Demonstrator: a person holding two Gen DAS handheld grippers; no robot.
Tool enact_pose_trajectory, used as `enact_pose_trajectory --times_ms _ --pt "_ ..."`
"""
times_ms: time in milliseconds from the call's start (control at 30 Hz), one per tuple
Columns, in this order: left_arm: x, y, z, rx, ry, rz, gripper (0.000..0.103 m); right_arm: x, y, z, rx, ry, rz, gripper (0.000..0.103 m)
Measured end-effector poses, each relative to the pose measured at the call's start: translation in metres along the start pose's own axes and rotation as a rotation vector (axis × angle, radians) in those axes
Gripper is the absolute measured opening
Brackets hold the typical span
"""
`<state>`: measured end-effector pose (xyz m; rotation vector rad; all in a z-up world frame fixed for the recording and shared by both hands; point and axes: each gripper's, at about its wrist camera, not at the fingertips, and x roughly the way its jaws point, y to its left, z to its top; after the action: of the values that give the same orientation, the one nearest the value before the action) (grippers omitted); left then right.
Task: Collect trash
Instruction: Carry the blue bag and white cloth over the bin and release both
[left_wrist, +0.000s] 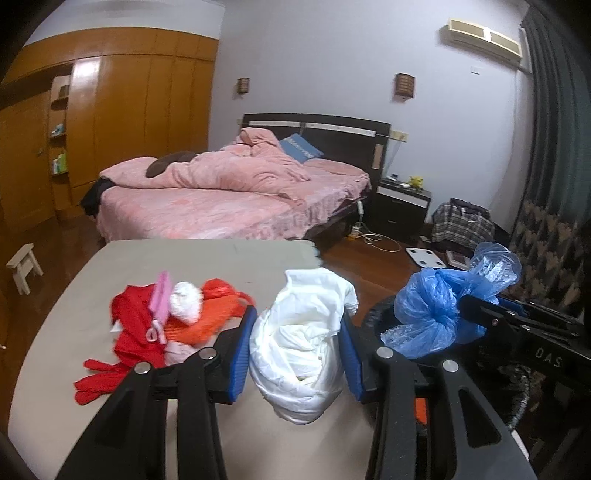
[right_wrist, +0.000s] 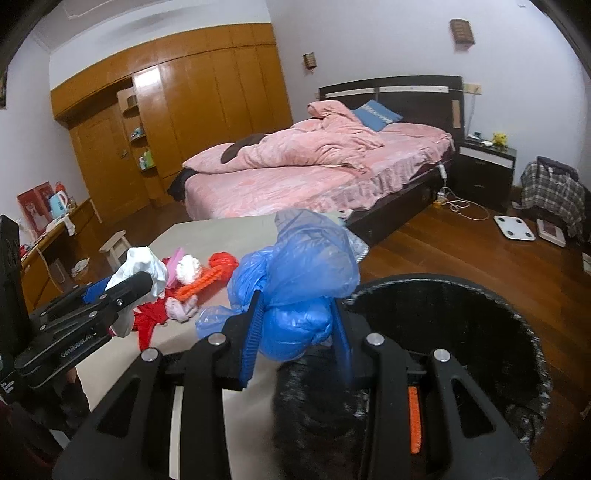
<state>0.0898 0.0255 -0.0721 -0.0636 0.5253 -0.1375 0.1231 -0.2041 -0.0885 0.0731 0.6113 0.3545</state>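
Note:
My left gripper (left_wrist: 299, 325) is shut on a crumpled white plastic bag (left_wrist: 299, 343), held above the grey table (left_wrist: 229, 258). My right gripper (right_wrist: 299, 306) is shut on a knotted blue plastic bag (right_wrist: 295, 273), held at the near rim of a bin lined with a black bag (right_wrist: 461, 321). The blue bag (left_wrist: 432, 314) and right gripper also show at the right of the left wrist view, and the white bag (right_wrist: 142, 266) at the left of the right wrist view. A pile of red, orange, pink and white items (left_wrist: 173, 314) lies on the table.
A bed with pink bedding (left_wrist: 229, 184) stands behind the table. A dark nightstand (left_wrist: 400, 203), a plaid bag (left_wrist: 461, 225) and a white scale (left_wrist: 428, 258) are on the wooden floor at right. A small stool (left_wrist: 24, 266) stands at left.

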Motion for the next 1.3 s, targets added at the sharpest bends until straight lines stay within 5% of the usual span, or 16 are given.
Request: enact_pose_trajectory --times_ms 967,1133,1300 --pt "0.062 -0.145 -0.016 0.165 0.076 -0.266 0.043 -0.045 -0.127 -0.053 0.178 0.02 -0.286 0.034" --pt "0.074 -0.158 -0.019 0.179 0.108 -0.312 0.048 -0.045 -0.133 -0.06 0.188 0.033 -0.321 0.041" --pt "0.075 -0.156 -0.018 0.17 0.119 -0.323 0.063 -0.05 -0.136 -0.064 0.192 0.025 -0.348 0.067"
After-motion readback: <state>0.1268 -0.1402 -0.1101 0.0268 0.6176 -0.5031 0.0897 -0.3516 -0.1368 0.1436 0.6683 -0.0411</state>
